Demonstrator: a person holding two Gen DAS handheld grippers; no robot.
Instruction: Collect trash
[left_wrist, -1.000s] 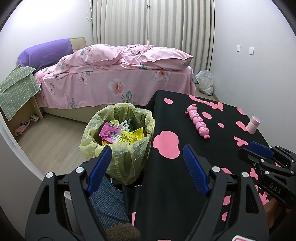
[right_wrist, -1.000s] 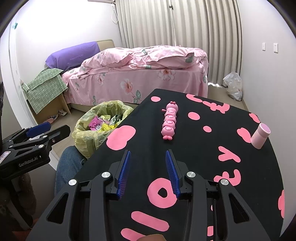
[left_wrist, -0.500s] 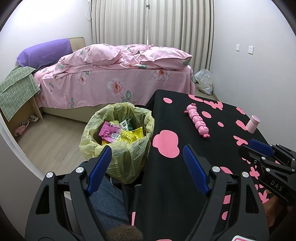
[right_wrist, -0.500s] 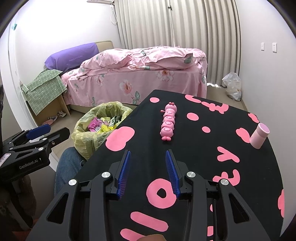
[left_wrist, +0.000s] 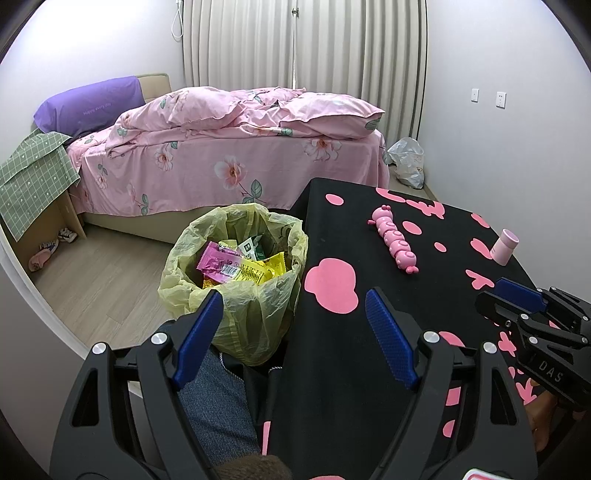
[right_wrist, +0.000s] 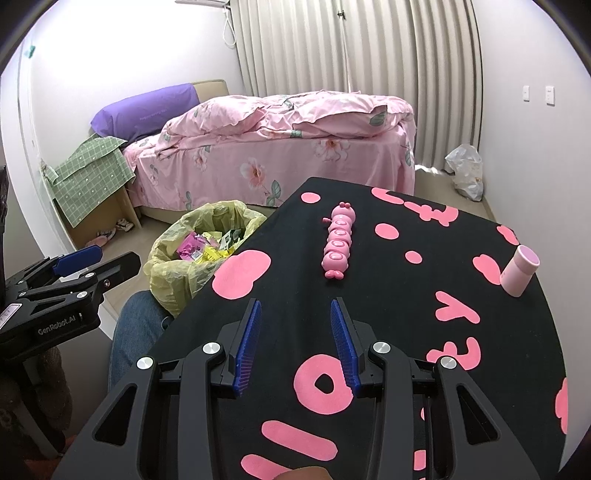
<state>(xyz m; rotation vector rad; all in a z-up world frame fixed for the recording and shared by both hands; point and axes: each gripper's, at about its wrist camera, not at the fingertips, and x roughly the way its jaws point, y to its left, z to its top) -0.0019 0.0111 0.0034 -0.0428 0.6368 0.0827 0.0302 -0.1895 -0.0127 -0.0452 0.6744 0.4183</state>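
A bin lined with a yellow bag (left_wrist: 236, 302) (right_wrist: 184, 269) stands on the floor at the table's left edge, holding pink, yellow and green wrappers (left_wrist: 240, 264) (right_wrist: 203, 247). My left gripper (left_wrist: 291, 314) is open and empty, held low with one finger before the bag and one over the black table (left_wrist: 362, 362). My right gripper (right_wrist: 295, 325) is open and empty above the table (right_wrist: 406, 314), near its front. Each gripper shows in the other's view: the right gripper (left_wrist: 517, 299), the left gripper (right_wrist: 99, 258).
A pink caterpillar toy (left_wrist: 394, 240) (right_wrist: 338, 243) lies mid-table. A small pink cup (left_wrist: 504, 246) (right_wrist: 519, 269) stands at the right edge. A pink bed (left_wrist: 229, 158), a cardboard box under green cloth (left_wrist: 33, 192) and a white bag (left_wrist: 408, 162) lie beyond. A jeans-clad knee (right_wrist: 129, 332) is below the bin.
Both grippers have drifted very slightly; nothing was taken hold of or let go.
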